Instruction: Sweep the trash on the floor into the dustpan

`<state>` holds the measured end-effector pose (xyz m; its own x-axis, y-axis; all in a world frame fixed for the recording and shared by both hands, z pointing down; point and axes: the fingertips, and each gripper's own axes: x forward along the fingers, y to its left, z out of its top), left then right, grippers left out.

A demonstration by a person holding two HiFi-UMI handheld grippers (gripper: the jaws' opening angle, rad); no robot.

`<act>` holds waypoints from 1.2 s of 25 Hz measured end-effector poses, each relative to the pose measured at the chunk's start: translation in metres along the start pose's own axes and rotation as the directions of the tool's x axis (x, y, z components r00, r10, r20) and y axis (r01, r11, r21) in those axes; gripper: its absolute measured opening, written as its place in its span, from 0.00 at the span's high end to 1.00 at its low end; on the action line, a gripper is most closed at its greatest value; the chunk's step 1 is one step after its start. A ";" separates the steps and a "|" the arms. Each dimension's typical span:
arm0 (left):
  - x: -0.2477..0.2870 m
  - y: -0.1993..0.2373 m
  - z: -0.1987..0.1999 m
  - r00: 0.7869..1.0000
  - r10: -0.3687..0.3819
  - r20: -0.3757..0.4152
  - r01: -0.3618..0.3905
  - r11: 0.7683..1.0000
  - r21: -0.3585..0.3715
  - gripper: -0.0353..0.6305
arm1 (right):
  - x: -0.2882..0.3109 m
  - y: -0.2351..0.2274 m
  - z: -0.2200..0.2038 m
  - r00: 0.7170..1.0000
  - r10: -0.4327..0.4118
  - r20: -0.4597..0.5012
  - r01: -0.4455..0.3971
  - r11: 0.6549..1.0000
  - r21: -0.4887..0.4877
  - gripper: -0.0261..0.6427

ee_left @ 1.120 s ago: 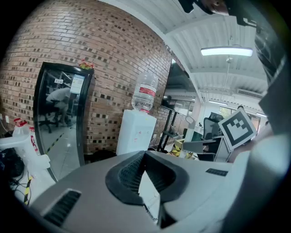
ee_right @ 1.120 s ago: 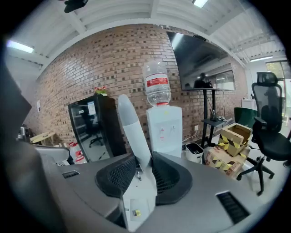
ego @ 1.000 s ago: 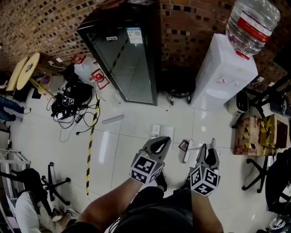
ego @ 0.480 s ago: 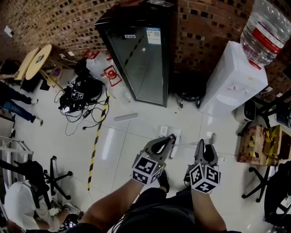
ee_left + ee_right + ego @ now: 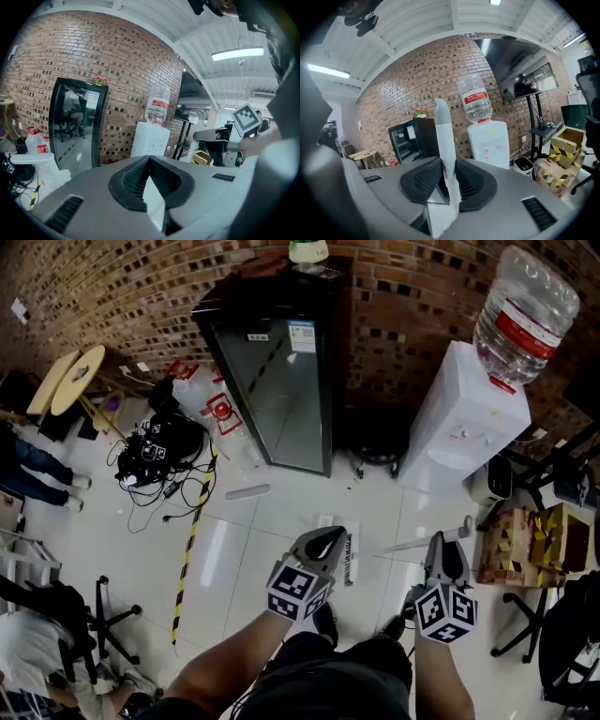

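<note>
My right gripper (image 5: 438,542) is shut on a long white handle (image 5: 455,530), which slants up to the right over the floor. In the right gripper view the handle (image 5: 444,140) stands clamped between the ribbed pads, its rounded end up. My left gripper (image 5: 330,534) is shut on a thin white piece (image 5: 153,199), apparently the dustpan. A dark toothed strip (image 5: 349,559) hangs just right of it, between the two grippers. Both tools are off the floor. Small dark specks (image 5: 355,468) lie on the tiles near the fridge.
A black glass-door fridge (image 5: 278,362) and a white water dispenser (image 5: 459,418) stand against the brick wall. A grey tube (image 5: 247,491) lies on the floor. There is a cable pile (image 5: 155,442) at left, yellow-black floor tape (image 5: 192,540), boxes (image 5: 539,531) at right and a chair base (image 5: 103,624).
Both grippers closed on the tools on the floor and lifted them. The right gripper has moved to the right with the white handle. The view shifted slightly.
</note>
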<state>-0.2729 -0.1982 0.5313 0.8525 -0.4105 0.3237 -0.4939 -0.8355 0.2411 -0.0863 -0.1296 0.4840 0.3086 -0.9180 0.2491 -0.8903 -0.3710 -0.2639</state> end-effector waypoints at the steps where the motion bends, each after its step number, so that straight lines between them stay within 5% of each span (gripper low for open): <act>1: 0.001 -0.006 0.007 1.000 -0.001 0.010 0.001 1.000 0.001 0.94 | -0.004 -0.001 0.012 1.000 0.018 0.016 -0.018 1.000 0.000 0.79; 13: 0.021 -0.116 0.090 0.995 0.007 0.103 -0.009 1.000 0.020 0.93 | -0.055 -0.040 0.137 0.957 0.272 0.101 -0.255 0.954 -0.158 0.79; 17: 0.019 -0.163 0.120 0.994 -0.035 0.106 0.036 0.999 -0.008 0.94 | -0.075 -0.063 0.176 0.942 0.322 0.093 -0.303 0.937 -0.177 0.79; 22: 0.005 -0.181 0.154 0.993 0.044 0.113 -0.046 0.999 0.015 0.94 | -0.102 -0.079 0.223 0.925 0.362 0.114 -0.334 0.919 -0.211 0.80; 30: -0.004 -0.218 0.197 0.984 0.035 0.176 -0.040 0.999 0.025 0.94 | -0.137 -0.105 0.265 0.900 0.429 0.082 -0.398 0.883 -0.250 0.80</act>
<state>-0.1350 -0.0866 0.2974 0.8517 -0.4971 0.1661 -0.5229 -0.8275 0.2047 0.0534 -0.0019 0.2301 -0.0764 -0.9965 0.0345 -0.9924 0.0726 -0.0995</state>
